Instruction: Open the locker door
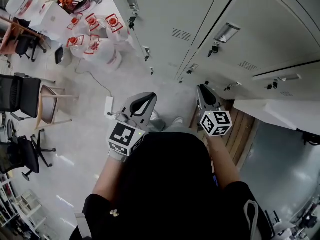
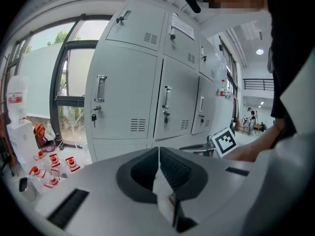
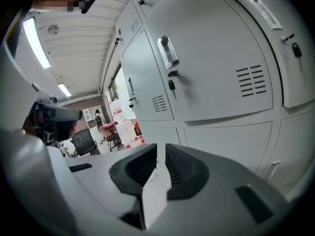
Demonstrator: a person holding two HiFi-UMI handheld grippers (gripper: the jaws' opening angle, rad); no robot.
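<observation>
- Facing a bank of pale grey lockers (image 1: 165, 24) at the far side of the scene, with every door in view shut flat (task judged not yet begun).
- Holding the left gripper (image 1: 144, 100) near the body, short of the lockers, jaws pressed together on nothing.
- Holding the right gripper (image 1: 205, 91) just to its right, likewise clenched and empty, apart from any door.
- Looking along the right gripper at the closest locker door (image 3: 216, 73), ahead and slightly right, with its handle (image 3: 168, 52) near the door's left edge and a key (image 3: 172, 85) hanging from the lock just below.
- Standing upright, with the door face turned out into the room; handle seen as a narrow pull, long axis running up and down (its lean in the right gripper view probably only lens curve).
- Left to do, by judgement: parting the jaws, reaching the handle, closing on it, swinging the door outward, with hinges probably on the right, opposite the handle.
</observation>
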